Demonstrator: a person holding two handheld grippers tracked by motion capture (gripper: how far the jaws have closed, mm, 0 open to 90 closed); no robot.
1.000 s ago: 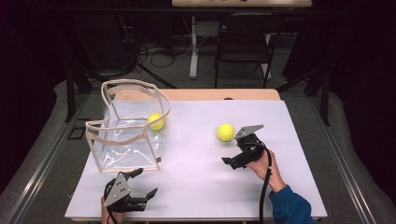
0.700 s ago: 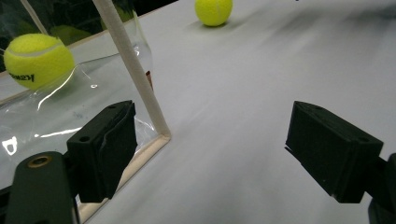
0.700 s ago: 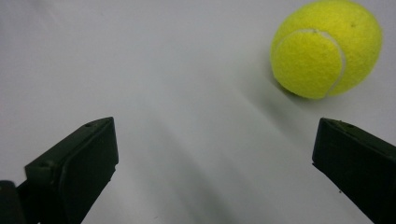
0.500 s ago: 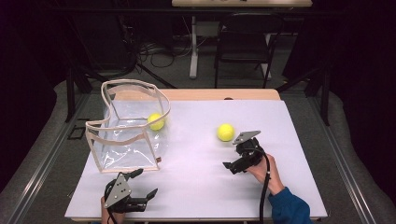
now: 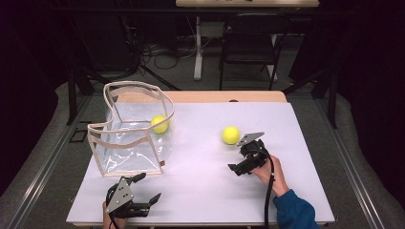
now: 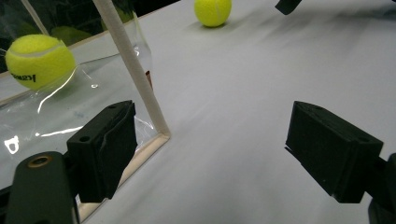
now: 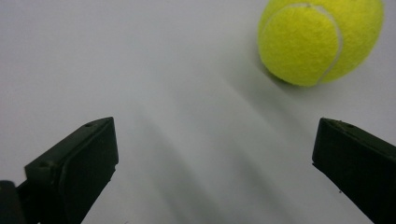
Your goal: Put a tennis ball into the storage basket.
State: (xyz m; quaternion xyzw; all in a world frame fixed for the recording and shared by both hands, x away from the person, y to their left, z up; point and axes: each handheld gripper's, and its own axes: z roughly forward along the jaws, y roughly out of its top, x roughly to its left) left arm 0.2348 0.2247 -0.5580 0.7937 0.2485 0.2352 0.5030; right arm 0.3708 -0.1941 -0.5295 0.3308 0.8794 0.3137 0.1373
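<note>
Hovering just above the white table (image 5: 200, 181), the right gripper (image 5: 244, 157) sits close beside a loose tennis ball (image 5: 231, 135), its jaws spread wide and holding nothing. In the right gripper view the ball (image 7: 321, 39) lies on the table ahead of the jaws and toward the right one, not between them and not touching either. The ball rests near the middle of the table, well apart from the bag (image 5: 131, 129).

The left gripper (image 5: 138, 191) is low at the near edge of the table, just in front of the bag's near corner. Its jaws are also spread, with nothing between them. In the left gripper view one jaw stands just beside the bag's cream-trimmed corner (image 6: 154, 121); whether it touches the trim cannot be told.

The bag is clear plastic with pale edging, standing open on the left part of the table. A second ball (image 5: 160, 124) lies inside it, against the far right wall, and shows through the plastic in the left gripper view (image 6: 39, 60).

A person's right hand (image 5: 267, 171) and blue sleeve (image 5: 293, 212) come in from the bottom edge.
</note>
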